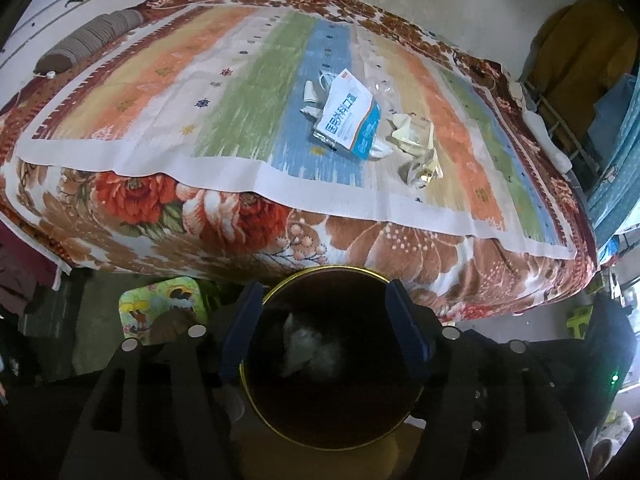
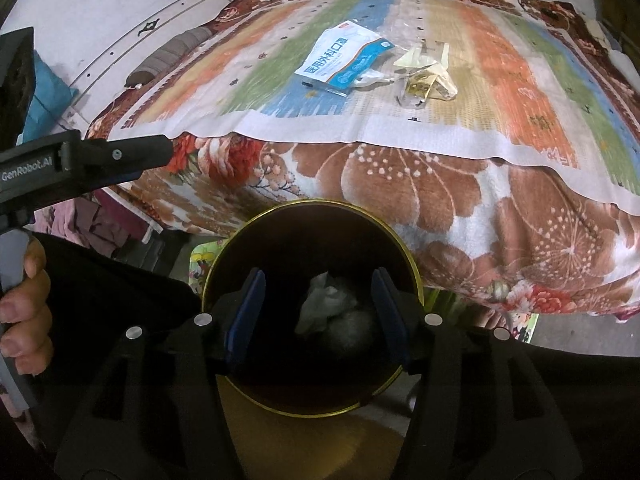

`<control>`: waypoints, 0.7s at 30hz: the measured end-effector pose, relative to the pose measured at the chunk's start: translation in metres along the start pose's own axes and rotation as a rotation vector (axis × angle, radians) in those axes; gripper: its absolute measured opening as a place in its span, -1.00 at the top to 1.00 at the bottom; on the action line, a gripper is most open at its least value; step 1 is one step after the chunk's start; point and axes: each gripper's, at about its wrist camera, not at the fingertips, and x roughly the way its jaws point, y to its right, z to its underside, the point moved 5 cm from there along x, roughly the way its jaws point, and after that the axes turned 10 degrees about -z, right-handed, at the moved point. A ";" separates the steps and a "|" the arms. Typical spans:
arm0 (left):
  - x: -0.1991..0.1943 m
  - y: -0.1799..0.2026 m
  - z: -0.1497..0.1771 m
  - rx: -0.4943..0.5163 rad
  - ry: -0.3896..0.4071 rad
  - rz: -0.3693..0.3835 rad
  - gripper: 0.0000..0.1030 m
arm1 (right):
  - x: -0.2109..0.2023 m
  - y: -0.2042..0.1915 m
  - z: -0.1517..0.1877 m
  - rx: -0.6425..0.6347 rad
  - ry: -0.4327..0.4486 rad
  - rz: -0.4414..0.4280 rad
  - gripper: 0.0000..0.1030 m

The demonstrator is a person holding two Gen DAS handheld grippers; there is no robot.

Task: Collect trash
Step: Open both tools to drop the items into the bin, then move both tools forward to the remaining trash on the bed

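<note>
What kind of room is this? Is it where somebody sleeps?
Probably a bedroom. There is a big bed with a flowery blanket, a rolled pillow at one end, and clothes hanging beside it.

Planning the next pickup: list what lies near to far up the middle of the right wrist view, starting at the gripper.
Right gripper → crumpled white trash in the gold-rimmed bin → floral blanket on the bed's side → white border of the striped sheet → blue-and-white mask packet on the sheet.
</note>
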 end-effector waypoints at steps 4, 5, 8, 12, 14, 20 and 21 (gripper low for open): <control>0.000 0.000 -0.006 0.000 0.006 0.004 -0.44 | -0.001 0.003 -0.005 0.012 0.007 -0.005 -0.16; 0.000 0.000 -0.008 0.000 0.007 0.007 -0.46 | -0.001 0.004 -0.007 0.015 0.009 -0.005 -0.20; 0.001 -0.001 -0.017 -0.007 0.011 0.016 -0.60 | -0.001 0.007 -0.013 0.016 0.016 0.000 -0.32; 0.001 -0.006 -0.031 -0.038 0.037 0.002 -0.89 | -0.003 0.012 -0.028 0.002 0.036 0.024 -0.66; 0.000 -0.008 -0.037 -0.051 0.056 -0.008 -0.89 | -0.004 0.014 -0.035 -0.001 0.045 0.034 -0.81; 0.011 -0.001 -0.053 0.018 0.043 -0.046 -0.89 | -0.007 0.021 -0.053 -0.002 0.046 0.026 -0.83; 0.012 0.000 -0.058 0.028 0.046 -0.047 -0.89 | -0.008 0.021 -0.057 -0.010 0.051 0.034 -0.83</control>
